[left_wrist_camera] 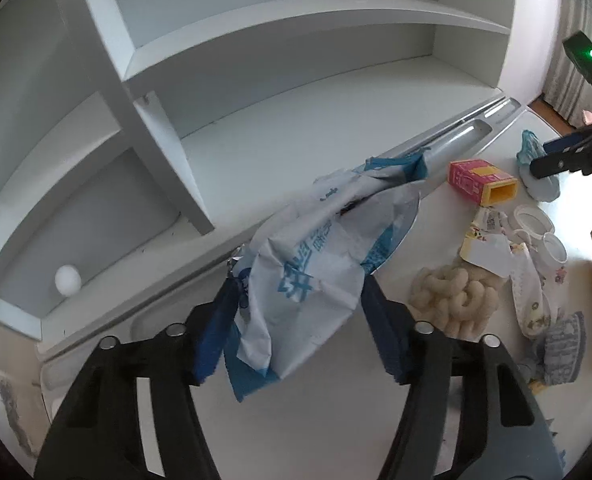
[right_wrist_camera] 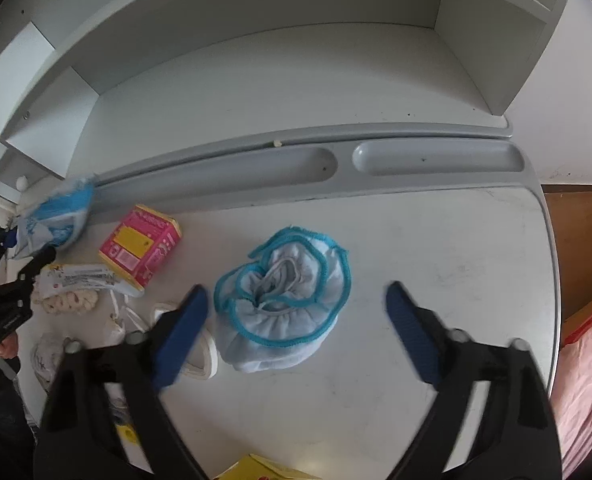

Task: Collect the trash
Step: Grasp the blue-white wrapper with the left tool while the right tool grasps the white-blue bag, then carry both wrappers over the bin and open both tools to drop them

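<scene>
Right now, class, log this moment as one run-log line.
left hand-held gripper: shut on blue-and-white wrapper | right hand-held gripper: open around blue-trimmed cloth | desk: littered

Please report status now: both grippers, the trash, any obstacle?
Left gripper shut on blue-white wrapper. Right gripper open over blue-trimmed cloth bundle. Pink carton beside; path clear.

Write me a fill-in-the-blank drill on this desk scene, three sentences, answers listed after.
1. The left gripper has a crumpled white and ____ printed plastic bag between its fingers.
2. The pink cardboard box has a ____ label on its upper face.
3. The right gripper hovers with open jaws over a bunched pale blue fabric cover edged in ____ stitching.

Missing words: blue; yellow; turquoise
</scene>
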`<state>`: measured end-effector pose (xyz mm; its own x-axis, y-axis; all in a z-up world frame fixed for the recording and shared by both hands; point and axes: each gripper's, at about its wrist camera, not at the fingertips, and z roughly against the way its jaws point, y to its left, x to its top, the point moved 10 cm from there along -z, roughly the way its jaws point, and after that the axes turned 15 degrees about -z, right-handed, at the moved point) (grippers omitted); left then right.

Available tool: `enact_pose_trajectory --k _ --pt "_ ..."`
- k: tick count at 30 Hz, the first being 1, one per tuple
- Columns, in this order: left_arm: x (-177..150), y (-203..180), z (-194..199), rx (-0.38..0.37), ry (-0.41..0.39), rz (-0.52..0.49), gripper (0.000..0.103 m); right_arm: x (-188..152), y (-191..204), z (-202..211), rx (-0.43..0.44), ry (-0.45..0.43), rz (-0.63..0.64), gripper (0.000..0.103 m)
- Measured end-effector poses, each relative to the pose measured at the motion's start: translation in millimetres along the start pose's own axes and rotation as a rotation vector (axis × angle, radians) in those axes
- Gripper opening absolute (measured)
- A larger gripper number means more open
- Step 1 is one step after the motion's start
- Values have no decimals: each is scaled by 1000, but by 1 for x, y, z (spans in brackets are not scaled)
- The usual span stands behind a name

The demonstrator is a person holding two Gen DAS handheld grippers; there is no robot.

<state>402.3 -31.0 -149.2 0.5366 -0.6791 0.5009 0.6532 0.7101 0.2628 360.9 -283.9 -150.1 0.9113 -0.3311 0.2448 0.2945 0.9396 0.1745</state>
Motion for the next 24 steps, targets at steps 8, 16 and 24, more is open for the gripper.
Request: enact_pose_trajectory --k 8,16,24 --pt "-7 2 76 69 -31 74 31 -15 0 52 90 -64 -21 19" --pt "10 -63 170 55 -122 96 31 -90 -85 149 122 -202 -75 19" --pt "82 -253 200 -182 -249 -16 31 -186 -258 195 6 -311 -262 19"
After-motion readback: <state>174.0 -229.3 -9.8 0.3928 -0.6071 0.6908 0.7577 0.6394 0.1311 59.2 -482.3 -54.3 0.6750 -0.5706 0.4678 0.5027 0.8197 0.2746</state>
